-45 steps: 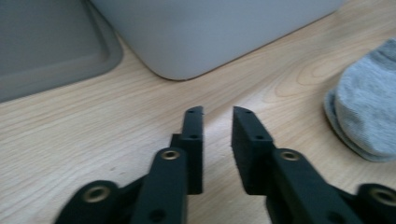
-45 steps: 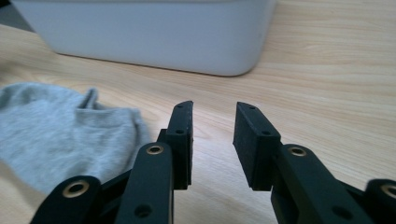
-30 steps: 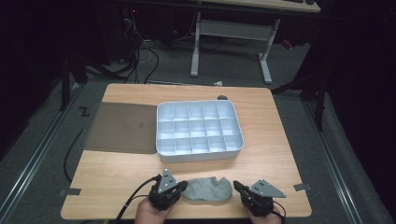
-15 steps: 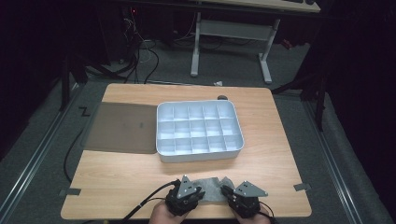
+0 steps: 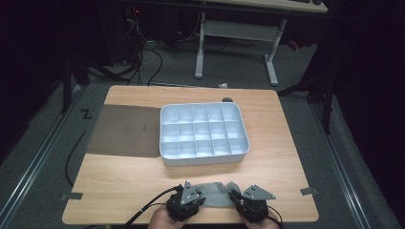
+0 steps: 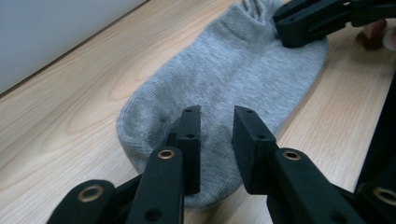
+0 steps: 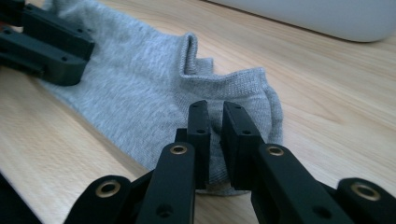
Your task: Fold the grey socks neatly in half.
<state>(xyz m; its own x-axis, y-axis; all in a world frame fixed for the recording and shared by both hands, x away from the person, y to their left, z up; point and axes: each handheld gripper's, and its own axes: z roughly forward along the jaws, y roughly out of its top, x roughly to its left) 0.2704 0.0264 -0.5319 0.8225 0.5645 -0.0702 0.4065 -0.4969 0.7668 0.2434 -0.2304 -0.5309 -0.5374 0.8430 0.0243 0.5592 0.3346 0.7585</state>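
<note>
Two grippers work one grey sock (image 5: 216, 193) at the table's (image 5: 286, 157) near edge.
Left gripper (image 6: 215, 135) straddles the toe, jaws slightly apart; right gripper (image 7: 214, 123) pinches the heel, nearly closed. Thin fabric could slip free when lifted.

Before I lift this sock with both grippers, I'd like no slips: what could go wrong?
1. The right gripper pinches only the cuff edge of the sock, so it may slip free.
2. The left gripper has a gap between its jaws over the toe and may not have gripped yet.
</note>
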